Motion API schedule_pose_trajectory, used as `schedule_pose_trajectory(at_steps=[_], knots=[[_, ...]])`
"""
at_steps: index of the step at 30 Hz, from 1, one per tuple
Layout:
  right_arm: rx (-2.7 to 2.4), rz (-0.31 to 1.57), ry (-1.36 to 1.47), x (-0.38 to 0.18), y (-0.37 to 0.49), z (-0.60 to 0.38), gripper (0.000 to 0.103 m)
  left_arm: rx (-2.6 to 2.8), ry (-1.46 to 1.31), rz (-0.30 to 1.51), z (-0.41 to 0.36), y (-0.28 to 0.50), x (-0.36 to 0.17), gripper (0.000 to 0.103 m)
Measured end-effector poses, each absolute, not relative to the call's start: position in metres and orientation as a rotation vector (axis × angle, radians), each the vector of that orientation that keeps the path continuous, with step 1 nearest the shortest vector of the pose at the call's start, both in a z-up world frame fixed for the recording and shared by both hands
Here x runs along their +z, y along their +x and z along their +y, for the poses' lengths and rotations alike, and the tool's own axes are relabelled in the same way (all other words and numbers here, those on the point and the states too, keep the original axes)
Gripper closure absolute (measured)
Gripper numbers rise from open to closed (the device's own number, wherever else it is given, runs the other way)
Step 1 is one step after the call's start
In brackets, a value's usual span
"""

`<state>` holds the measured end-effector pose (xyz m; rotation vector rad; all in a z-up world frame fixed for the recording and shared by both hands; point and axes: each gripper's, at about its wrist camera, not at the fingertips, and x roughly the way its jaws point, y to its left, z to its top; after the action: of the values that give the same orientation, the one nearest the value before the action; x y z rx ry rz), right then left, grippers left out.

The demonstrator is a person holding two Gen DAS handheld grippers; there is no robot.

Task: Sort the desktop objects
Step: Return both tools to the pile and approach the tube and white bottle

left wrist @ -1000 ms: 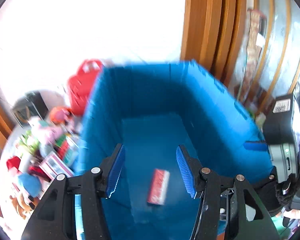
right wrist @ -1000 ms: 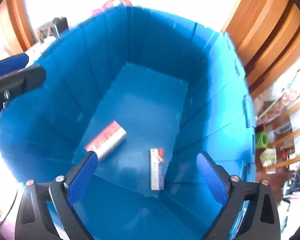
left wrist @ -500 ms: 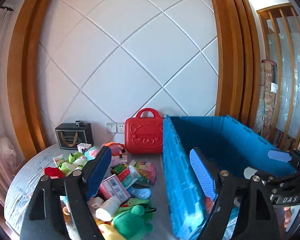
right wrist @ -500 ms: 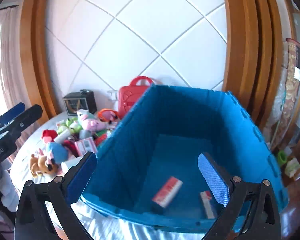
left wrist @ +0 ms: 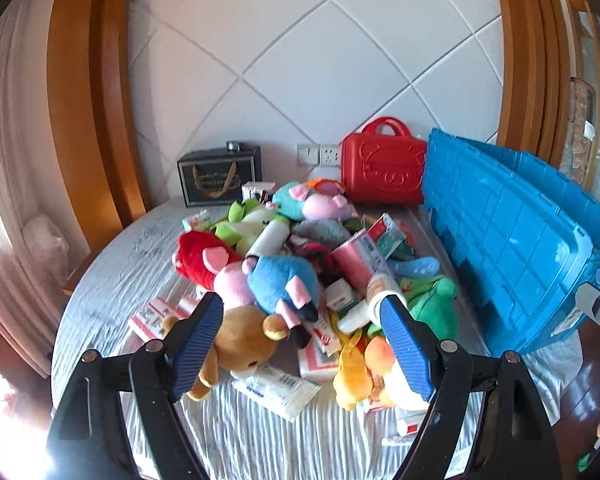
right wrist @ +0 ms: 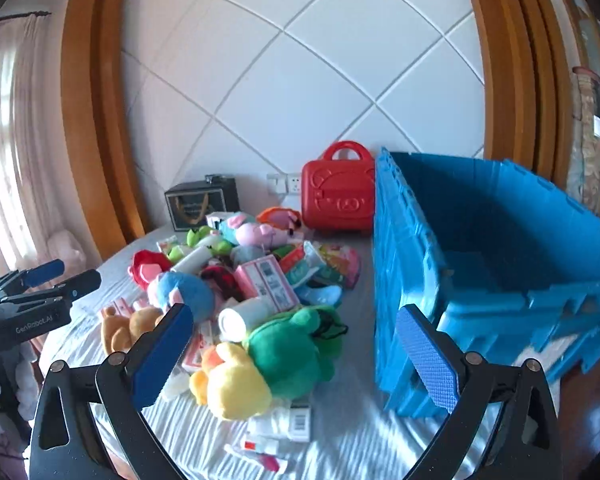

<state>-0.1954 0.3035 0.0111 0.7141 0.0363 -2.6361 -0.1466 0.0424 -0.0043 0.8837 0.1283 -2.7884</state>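
Both tools swung from blue crate [right wrist: 496,280] to toy pile [left wrist: 284,276] | left tool [left wrist: 306,344], right tool [right wrist: 296,356] apart, empty

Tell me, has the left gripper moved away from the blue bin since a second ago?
Yes. The left gripper swung left off the blue bin and now faces the toy pile.

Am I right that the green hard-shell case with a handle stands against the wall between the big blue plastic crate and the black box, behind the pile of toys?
Not quite: the hard-shell case is red, not green, as the right wrist view shows. It does stand against the wall between the big blue plastic crate and the black box, behind the pile of toys.
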Motion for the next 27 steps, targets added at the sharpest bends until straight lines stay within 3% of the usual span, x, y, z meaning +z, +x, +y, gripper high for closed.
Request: schedule_pose_trajectory(at_steps=[8, 15, 22, 23, 27], knots=[[-2.600, 0.062, 0.966, -0.071, -0.200, 0.294, 0.000, -2.667, 1.066, 0.232, 0.015, -0.148, -0.085, 0.024], [-2.498, 0.074, 1.182, -0.144, -0.219, 0.301, 0.000, -2.649, 1.277, 0.168, 0.065, -0.158, -0.151, 0.025], [-2.397, 0.143, 1.313, -0.200, -0.227, 0.321, 0.000, -2.617, 1.479, 0.209, 0.120, -0.160, -0.208, 0.034], [-2.395, 0.169, 1.321, -0.205, -0.227, 0.323, 0.005, -2.609, 1.503, 0.203, 0.127, -0.159, -0.215, 0.035], [-2.340, 0.263, 1.365, -0.232, -0.227, 0.324, 0.041, -2.572, 1.576, 0.202, 0.144, -0.159, -0.238, 0.040]])
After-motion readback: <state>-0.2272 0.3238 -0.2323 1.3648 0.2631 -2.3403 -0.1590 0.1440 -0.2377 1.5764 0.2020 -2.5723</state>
